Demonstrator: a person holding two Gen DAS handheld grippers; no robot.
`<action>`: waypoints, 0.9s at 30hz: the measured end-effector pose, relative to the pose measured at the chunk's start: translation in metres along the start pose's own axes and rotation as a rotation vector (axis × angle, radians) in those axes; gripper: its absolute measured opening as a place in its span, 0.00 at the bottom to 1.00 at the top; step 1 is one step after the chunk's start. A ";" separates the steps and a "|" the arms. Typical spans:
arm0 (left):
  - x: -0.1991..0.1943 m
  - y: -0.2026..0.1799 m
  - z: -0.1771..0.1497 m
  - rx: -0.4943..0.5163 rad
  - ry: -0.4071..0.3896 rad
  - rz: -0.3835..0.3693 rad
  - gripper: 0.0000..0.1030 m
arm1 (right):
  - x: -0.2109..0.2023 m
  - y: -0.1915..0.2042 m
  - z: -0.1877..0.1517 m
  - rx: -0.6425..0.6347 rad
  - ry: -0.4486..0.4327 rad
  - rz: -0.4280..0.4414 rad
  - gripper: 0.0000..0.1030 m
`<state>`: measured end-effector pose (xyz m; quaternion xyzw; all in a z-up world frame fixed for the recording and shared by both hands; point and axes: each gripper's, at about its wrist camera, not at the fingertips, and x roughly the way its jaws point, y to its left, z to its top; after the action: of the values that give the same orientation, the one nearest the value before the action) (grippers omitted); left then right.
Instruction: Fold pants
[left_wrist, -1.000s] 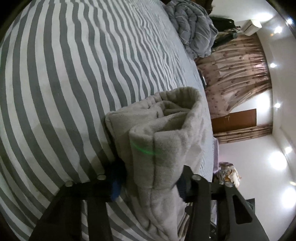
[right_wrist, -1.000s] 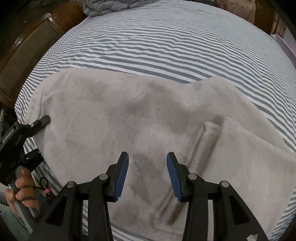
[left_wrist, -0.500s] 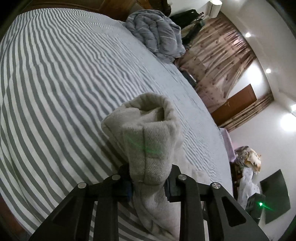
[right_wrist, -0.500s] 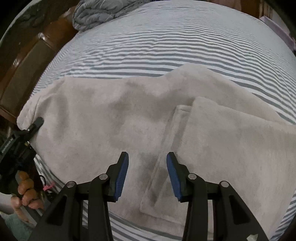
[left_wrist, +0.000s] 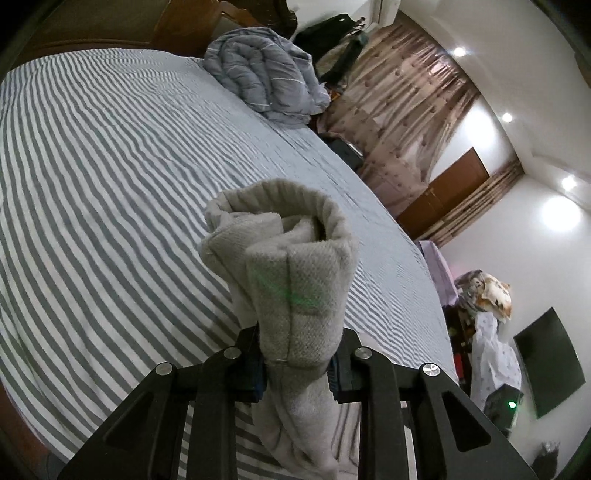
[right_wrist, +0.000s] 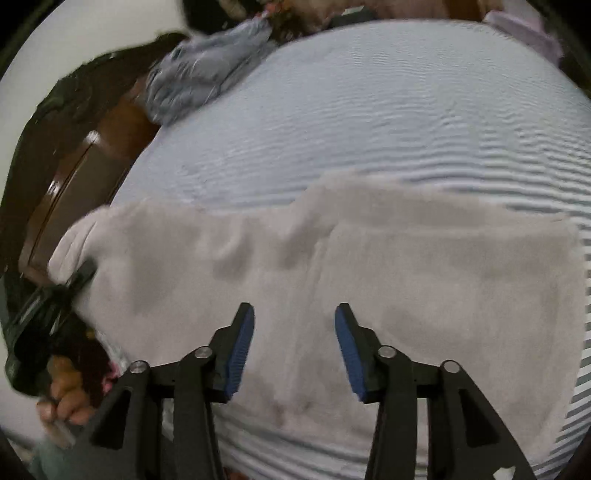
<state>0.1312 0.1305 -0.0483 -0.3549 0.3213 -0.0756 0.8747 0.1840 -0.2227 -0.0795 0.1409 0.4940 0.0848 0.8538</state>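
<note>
Left gripper (left_wrist: 297, 363) pinches a bunched fold of the grey pants (left_wrist: 291, 273), pads pressed into the cloth, which stands lifted above the striped bed sheet (left_wrist: 110, 177). Right gripper (right_wrist: 294, 345) jaws apart, having just widened, nothing between them, over the pants spread flat on the sheet. Farther back: a crumpled grey duvet (left_wrist: 262, 83) at the bed's far end, curtains (left_wrist: 402, 110) beyond.

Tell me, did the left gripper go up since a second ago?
Yes. The left gripper, shut on the pants, has risen: in its view the striped bed now lies further below and the curtains show.
</note>
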 end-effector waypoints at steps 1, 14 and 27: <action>-0.001 -0.001 -0.001 0.001 0.001 -0.001 0.25 | 0.007 -0.004 0.002 -0.008 0.011 -0.075 0.44; -0.003 -0.059 -0.002 0.156 0.005 -0.013 0.25 | 0.043 -0.019 0.004 0.046 0.077 -0.080 0.27; 0.023 -0.212 -0.096 0.543 0.137 -0.113 0.24 | -0.006 -0.045 0.013 0.316 0.078 0.616 0.44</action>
<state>0.1105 -0.0890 0.0293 -0.1192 0.3273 -0.2313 0.9084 0.1927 -0.2693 -0.0832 0.4106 0.4677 0.2664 0.7360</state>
